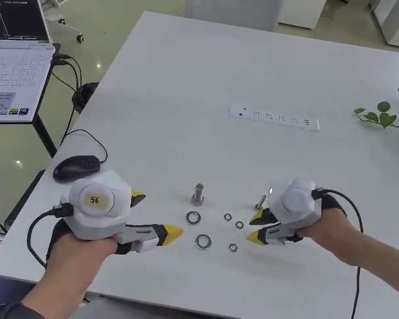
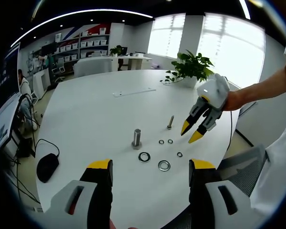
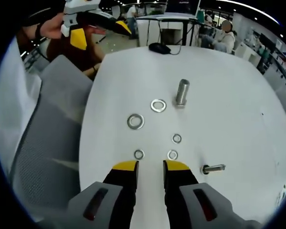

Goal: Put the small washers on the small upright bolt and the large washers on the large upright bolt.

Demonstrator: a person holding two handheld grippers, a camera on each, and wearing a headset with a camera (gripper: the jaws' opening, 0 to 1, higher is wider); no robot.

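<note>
Judging by looks, the three small washers (image 1: 228, 216) and two large washers (image 1: 193, 217) are thin, stiff metal rings: light, slick, not fragile, lying flat on the white surface (image 1: 186, 100). They will likely be awkward to lift and prone to skid. The best hold is probably a pinch across the rim, one finger in the hole and one on the outer edge, or tipping a ring up first. All five lie loose between the grippers, none on a bolt yet. The large bolt (image 1: 198, 194) stands upright at 12 o'clock of the large washers, just beside the nearer one. The small bolt (image 1: 261, 201) sits at 2 o'clock of the small washers, seemingly upright, close to the right gripper (image 1: 257, 227). Both bolts look free-standing, so a knock could topple them. The left gripper (image 1: 155, 214) waits at 9 o'clock of the cluster, fingers spread wide and empty. The right gripper is at 3 o'clock, fingers only narrowly parted and empty, aimed at the small washers. Around the work are a mouse (image 1: 76, 167) at 10 o'clock, a power strip (image 1: 274, 118) well apart at 1 o'clock, a laptop (image 1: 13, 66) off the surface at 10 o'clock, and a plant (image 1: 386, 116) at 2 o'clock. Nothing blocks the approach, though the washers lie close together, so a neighbour may get nudged.
</note>
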